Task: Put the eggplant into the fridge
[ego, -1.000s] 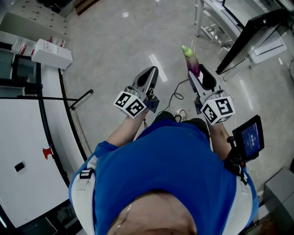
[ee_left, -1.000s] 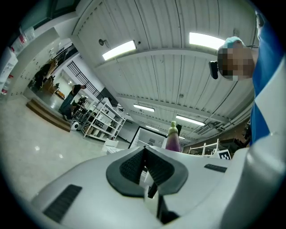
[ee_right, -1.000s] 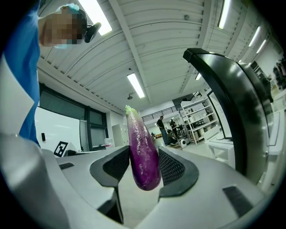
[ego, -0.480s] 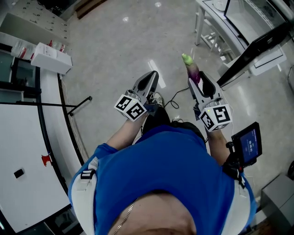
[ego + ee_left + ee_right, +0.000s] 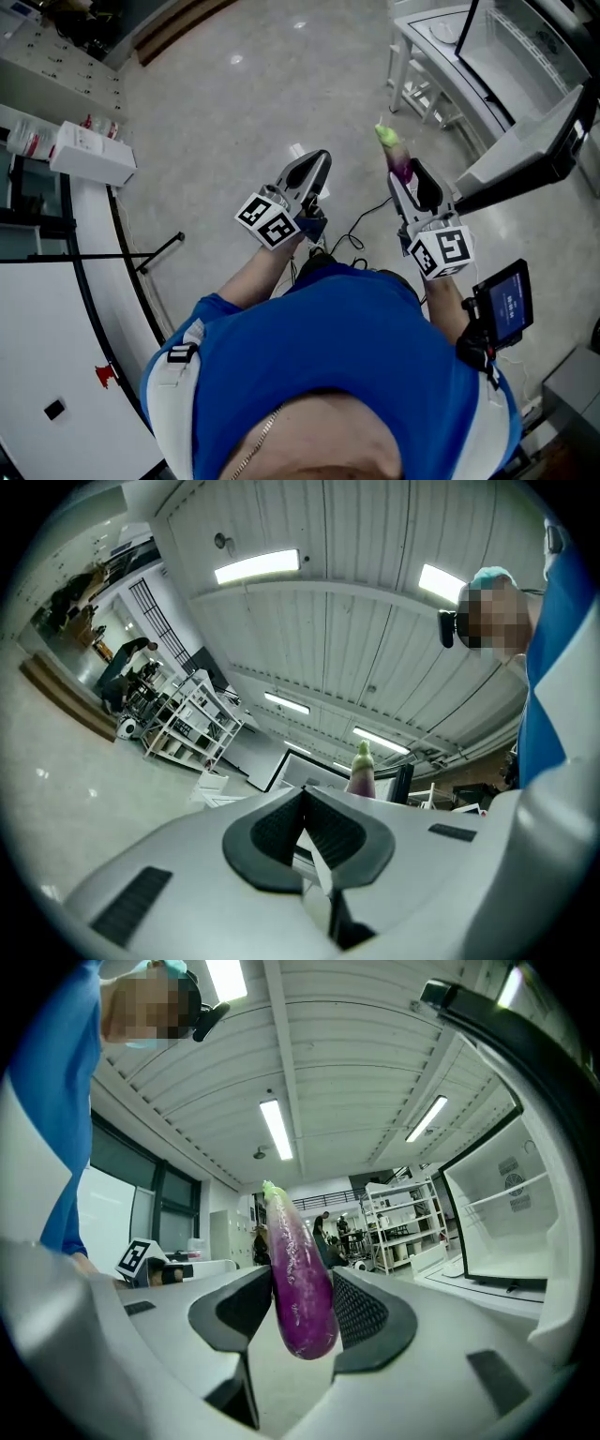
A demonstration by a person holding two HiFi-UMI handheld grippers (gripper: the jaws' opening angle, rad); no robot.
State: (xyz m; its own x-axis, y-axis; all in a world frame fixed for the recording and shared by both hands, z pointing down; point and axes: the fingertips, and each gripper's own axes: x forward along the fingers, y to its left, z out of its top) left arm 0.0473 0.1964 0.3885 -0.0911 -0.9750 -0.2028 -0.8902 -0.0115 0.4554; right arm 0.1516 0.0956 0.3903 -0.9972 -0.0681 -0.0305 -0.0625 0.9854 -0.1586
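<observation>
My right gripper (image 5: 403, 173) is shut on a purple eggplant (image 5: 395, 152) with a green stem, held upright in the air at chest height. In the right gripper view the eggplant (image 5: 298, 1274) stands clamped between the two dark pads of the gripper (image 5: 302, 1305). My left gripper (image 5: 317, 167) is shut with nothing between its jaws; in its own view the gripper (image 5: 302, 825) has its pads pressed together and the eggplant (image 5: 361, 771) shows beyond. The open fridge (image 5: 525, 56) with white shelves is at the upper right, its dark door (image 5: 534, 155) swung out beside my right gripper.
A white counter (image 5: 56, 309) with a dark edge runs down the left, with a white box (image 5: 92, 155) on it. A small screen (image 5: 506, 302) hangs by my right forearm. A cable (image 5: 361, 214) lies on the grey floor below the grippers. Metal racks (image 5: 403, 1227) stand far off.
The view has shifted toward the fridge, which now shows more at the upper right. Both grippers keep their pose, the right one still holding the eggplant.
</observation>
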